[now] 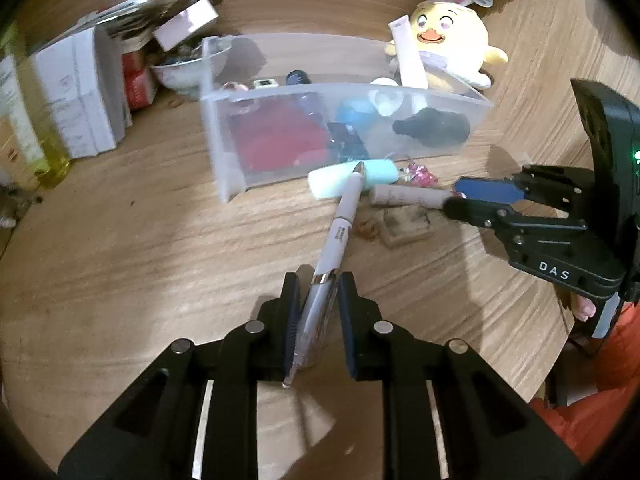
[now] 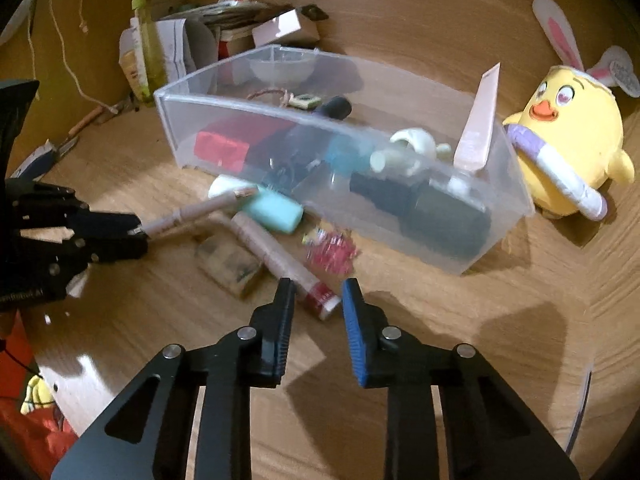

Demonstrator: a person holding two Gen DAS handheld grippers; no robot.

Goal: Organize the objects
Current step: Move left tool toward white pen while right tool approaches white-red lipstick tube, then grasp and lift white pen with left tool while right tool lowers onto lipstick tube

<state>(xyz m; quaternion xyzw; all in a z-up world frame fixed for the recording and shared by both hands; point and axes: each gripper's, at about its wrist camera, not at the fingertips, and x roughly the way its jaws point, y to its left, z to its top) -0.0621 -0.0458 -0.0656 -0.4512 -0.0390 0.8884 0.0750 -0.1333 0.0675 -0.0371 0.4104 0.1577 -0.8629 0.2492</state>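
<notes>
Left gripper (image 1: 319, 280): clamped on a white pen (image 1: 340, 224), whose far tip reaches a mint eraser (image 1: 352, 178) just in front of the clear bin (image 1: 224, 152). Right gripper (image 2: 318, 286): jaws apart, holding nothing, poised above one end of a tube (image 2: 280, 264) lying on the wooden table (image 2: 440, 320). Yellow chick toy (image 2: 568, 148): right of bin.
</notes>
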